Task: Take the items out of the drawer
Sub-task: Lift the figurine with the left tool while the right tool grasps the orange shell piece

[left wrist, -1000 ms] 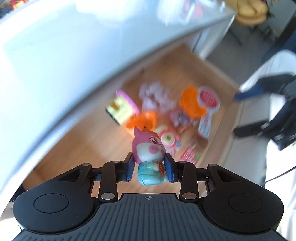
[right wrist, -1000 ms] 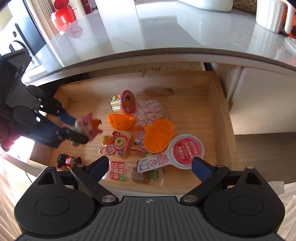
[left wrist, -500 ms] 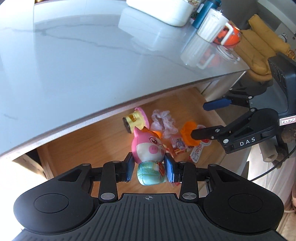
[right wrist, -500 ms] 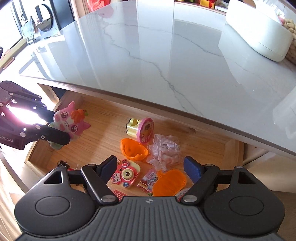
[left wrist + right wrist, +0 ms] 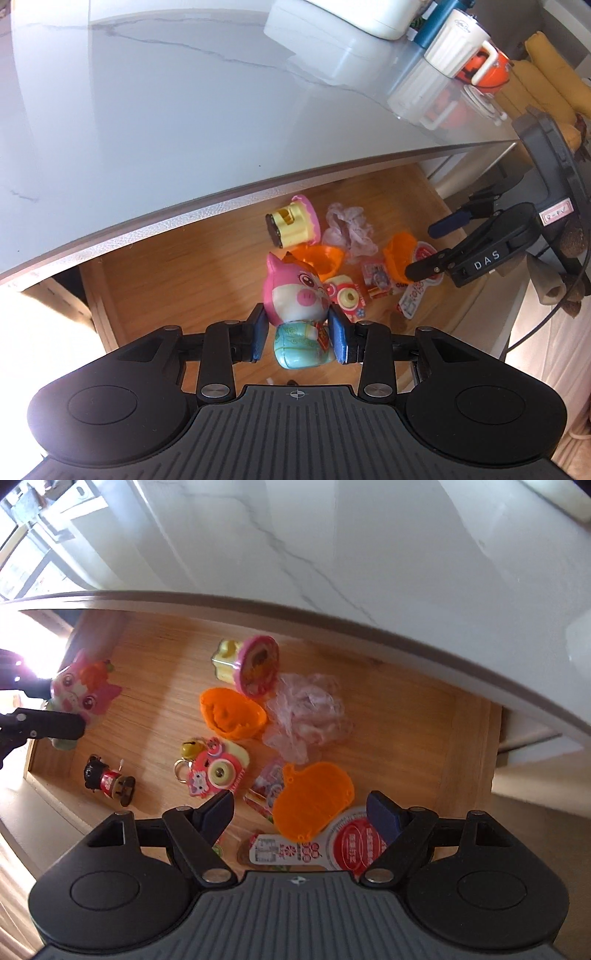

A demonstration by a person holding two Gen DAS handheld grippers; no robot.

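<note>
Over drawer: left gripper clamps pink pig figure, lifted clear.
Right gripper: jaws apart, empty, above orange lid.
Remaining: camera toy ten o'clock; stamp toy, others.

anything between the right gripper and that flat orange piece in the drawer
Nothing visible. The right gripper hangs open right above the flat orange piece, with no other item over it; the left gripper, holding the pink pig figurine, is off to the side.

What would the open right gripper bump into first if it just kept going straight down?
Probably the flat orange lid between the right gripper fingers, lying on other small items in the drawer; depth is unclear.
</note>
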